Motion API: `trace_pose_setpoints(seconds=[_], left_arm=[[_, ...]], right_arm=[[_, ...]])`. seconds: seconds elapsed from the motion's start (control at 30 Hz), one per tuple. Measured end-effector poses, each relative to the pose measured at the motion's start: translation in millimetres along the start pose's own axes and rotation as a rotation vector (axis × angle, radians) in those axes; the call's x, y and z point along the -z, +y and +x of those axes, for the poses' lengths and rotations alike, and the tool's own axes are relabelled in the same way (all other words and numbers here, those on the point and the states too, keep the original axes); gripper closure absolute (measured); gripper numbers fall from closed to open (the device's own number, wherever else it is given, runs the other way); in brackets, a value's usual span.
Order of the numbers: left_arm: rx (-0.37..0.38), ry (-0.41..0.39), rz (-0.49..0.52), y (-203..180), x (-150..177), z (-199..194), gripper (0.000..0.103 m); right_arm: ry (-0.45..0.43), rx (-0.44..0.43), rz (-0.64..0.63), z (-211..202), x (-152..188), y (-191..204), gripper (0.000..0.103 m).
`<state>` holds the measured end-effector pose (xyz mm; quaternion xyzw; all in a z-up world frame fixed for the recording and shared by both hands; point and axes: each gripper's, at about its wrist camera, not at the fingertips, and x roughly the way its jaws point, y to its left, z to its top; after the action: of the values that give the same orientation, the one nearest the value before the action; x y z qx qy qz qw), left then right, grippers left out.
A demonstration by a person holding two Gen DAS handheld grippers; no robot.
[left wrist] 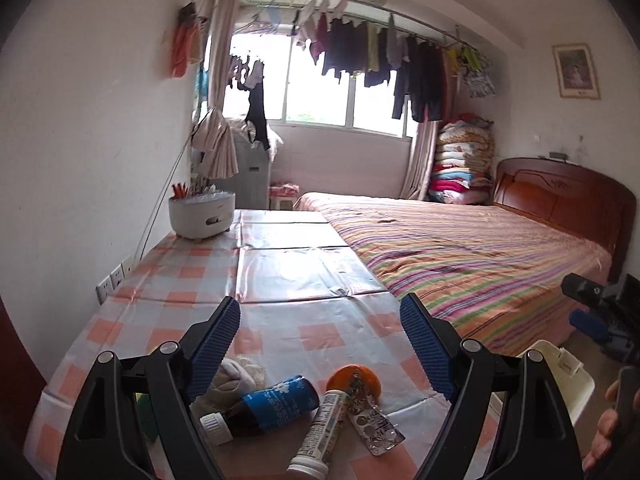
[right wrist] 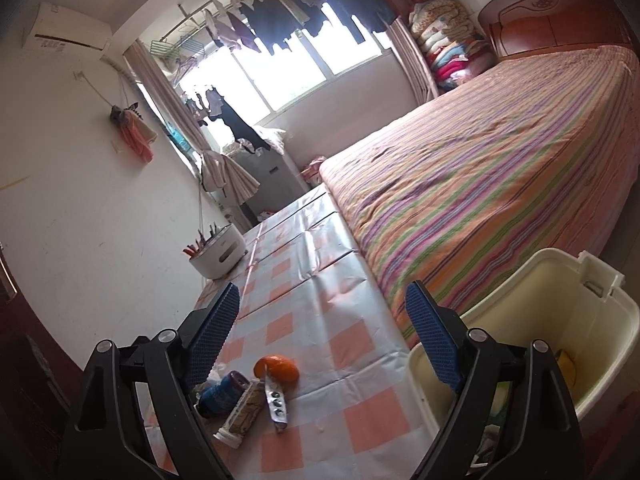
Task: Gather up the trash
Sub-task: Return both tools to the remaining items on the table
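Left gripper (left wrist: pixel 316 320) sits with its blue ribbed pads spread wide, nothing between them, above the counter (left wrist: pixel 288 268) covered in a glossy orange-and-white checked cloth. Right gripper (right wrist: pixel 322 312) is spread just as wide and empty too.

The trash sits bunched at the near edge of the counter, at 6 o'clock in the left wrist view. There's the dark bottle with a blue label and white cap (left wrist: pixel 264 404) lying on its side, cap toward 8 o'clock. Just right of it, touching, lies the white printed tube with a white cap (left wrist: pixel 320 428), and against that the silver foil blister strip (left wrist: pixel 370 420), which leans up onto the orange fruit (left wrist: pixel 340 376) at its far end. A crumpled white tissue wad (left wrist: pixel 236 376) rests behind the bottle, at about 7 o'clock, partly hidden by the left pad.

From the right wrist view, the same cluster shows at 7 o'clock, and the cream plastic bin (right wrist: pixel 560 280) stands open at 4 o'clock, off the counter's edge, beside the bed with the striped multicoloured cover (right wrist: pixel 480 184). Something yellow lies inside the bin, mostly hidden by the gripper's finger.

At the counter's far end, 11 o'clock, stands a white rounded holder with orange-handled utensils (left wrist: pixel 200 216).
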<state>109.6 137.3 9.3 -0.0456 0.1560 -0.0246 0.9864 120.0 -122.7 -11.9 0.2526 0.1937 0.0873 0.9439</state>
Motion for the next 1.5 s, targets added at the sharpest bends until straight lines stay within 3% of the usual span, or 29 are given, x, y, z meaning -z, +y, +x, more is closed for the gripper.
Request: trace_pose_setpoints(seconds=[0.13, 0.23, 0.47, 0.63, 0.9, 0.97, 1.07, 1.23, 1.5], left_arm=[[0.025, 0.105, -0.12, 24.1, 4.6, 22.8, 0.023], [0.013, 0.138, -0.184, 38.1, 8.4, 27.4, 0.023], [-0.03, 0.079, -0.177, 49.0, 5.4, 15.7, 0.023], [-0.01, 0.089, -0.212, 58.1, 2.9, 14.2, 0.023], [-0.055, 0.007, -0.183, 70.2, -6.0, -4.0, 0.023], [-0.069, -0.001, -0.173, 72.6, -7.4, -6.1, 0.023], [-0.059, 0.012, -0.188, 78.2, -7.5, -6.3, 0.023], [-0.071, 0.006, -0.186, 81.3, -8.9, -8.6, 0.023], [-0.063, 0.023, -0.192, 81.1, -8.1, -7.2, 0.023]], right_arm=[[0.024, -0.035, -0.049, 11.9, 7.8, 25.6, 0.018], [0.05, -0.06, -0.074, 21.6, 15.8, 38.4, 0.018], [0.066, -0.081, -0.118, 27.2, 23.7, 52.5, 0.018], [0.066, -0.13, -0.083, 20.0, 15.7, 43.9, 0.018], [0.033, -0.479, 0.234, -35.1, -30.0, 31.3, 0.012], [0.034, -0.56, 0.244, -50.7, -39.1, 47.4, 0.011], [0.023, -0.638, 0.16, -76.5, -45.0, 86.0, 0.007], [0.052, -0.635, 0.088, -86.3, -43.3, 113.5, 0.007], [0.08, -0.551, 0.091, -81.8, -33.3, 109.8, 0.007]])
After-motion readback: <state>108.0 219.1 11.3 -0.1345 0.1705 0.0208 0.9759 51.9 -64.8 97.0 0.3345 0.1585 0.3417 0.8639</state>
